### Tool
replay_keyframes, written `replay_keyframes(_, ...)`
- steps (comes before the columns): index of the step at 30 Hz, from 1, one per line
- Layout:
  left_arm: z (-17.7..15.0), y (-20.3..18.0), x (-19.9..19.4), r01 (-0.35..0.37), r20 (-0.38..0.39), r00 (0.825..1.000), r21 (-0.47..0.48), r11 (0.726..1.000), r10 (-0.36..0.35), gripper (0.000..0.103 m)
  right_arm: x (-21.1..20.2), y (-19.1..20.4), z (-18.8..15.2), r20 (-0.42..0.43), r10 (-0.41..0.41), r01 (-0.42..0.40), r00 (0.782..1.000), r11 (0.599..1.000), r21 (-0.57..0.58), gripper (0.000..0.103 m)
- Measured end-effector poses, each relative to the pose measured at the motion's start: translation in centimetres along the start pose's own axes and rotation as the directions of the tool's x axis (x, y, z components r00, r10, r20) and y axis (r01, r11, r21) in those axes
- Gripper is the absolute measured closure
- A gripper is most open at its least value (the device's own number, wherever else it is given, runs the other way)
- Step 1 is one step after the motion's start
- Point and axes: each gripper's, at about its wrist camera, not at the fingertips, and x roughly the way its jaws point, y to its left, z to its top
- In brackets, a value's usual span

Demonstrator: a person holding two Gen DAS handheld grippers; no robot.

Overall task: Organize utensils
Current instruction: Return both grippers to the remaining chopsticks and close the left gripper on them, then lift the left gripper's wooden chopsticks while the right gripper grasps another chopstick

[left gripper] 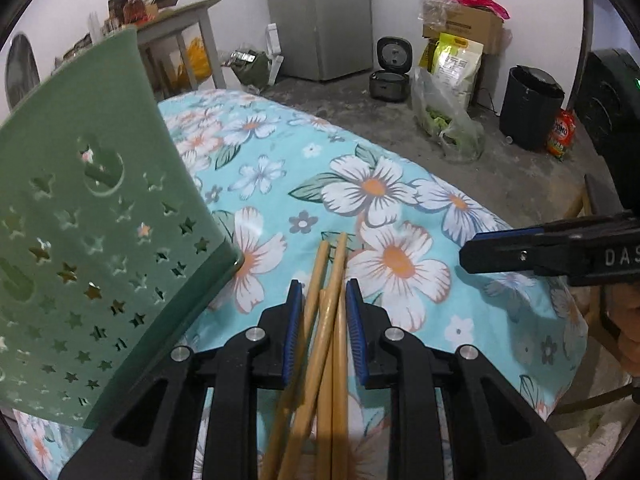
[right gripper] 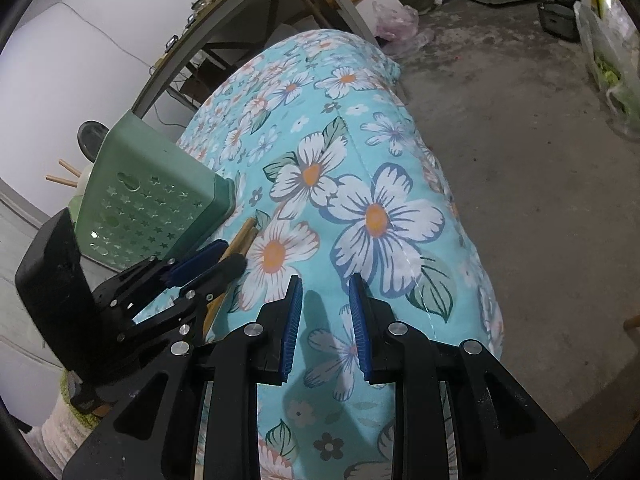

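Note:
Several wooden chopsticks (left gripper: 329,320) lie bundled between the blue pads of my left gripper (left gripper: 323,285), which is shut on them; their tips stick out ahead over the floral tablecloth (left gripper: 380,184). The green utensil holder (left gripper: 100,240), pierced with star holes, leans just left of this gripper. My right gripper (left gripper: 466,254) comes in from the right, apart from the chopsticks. In the right wrist view the right gripper (right gripper: 325,280) is open over the cloth with nothing between its pads. The left gripper (right gripper: 230,254) with the chopsticks (right gripper: 245,230) sits beside the holder (right gripper: 148,200). Two stick ends (right gripper: 60,172) show behind the holder.
The table (right gripper: 400,128) drops off to a grey concrete floor on the right. Beyond it stand a fridge (left gripper: 320,20), a rice cooker (left gripper: 390,68), a black bin (left gripper: 528,108), bags and boxes. A cluttered side table (left gripper: 180,28) is at the back left.

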Motion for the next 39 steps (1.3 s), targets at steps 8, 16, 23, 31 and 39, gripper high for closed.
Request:
replay_keyframes(8, 0.2, 0.7, -0.1, 0.026, -0.005, 1.0, -0.033, 0.999, -0.026, 0.091, 0.0, -0.1, 0.1, -0.001, 0.015, -0.015, 1.0, 1.0, 0.008, 0.081)
replay_keyframes(16, 0.4, 2.6, -2.2, 0.069, 0.013, 0.998, -0.119, 0.991, -0.068, 0.097, 0.0, 0.0, 0.1, -0.001, 0.014, -0.014, 1.0, 1.0, 0.008, 0.081)
replay_keyframes(23, -0.1, 4.7, -4.8, 0.111, 0.051, 0.994, -0.228, 0.967, -0.102, 0.097, -0.3, 0.3, 0.0, -0.001, 0.015, -0.015, 1.0, 1.0, 0.014, 0.079)
replay_keyframes(31, -1.3, 5.9, -9.6, 0.089, 0.117, 0.991, -0.288, 0.954, -0.057, 0.097, -0.8, 1.8, -0.1, -0.01, 0.086, -0.086, 0.996, 0.996, 0.014, 0.08)
replay_keyframes(39, -3.7, 7.3, -15.4, 0.059, 0.196, 0.98, -0.381, 0.923, 0.018, 0.097, 0.8, 3.7, -0.2, -0.083, 0.22, -0.214, 0.972, 0.974, 0.081, 0.074)
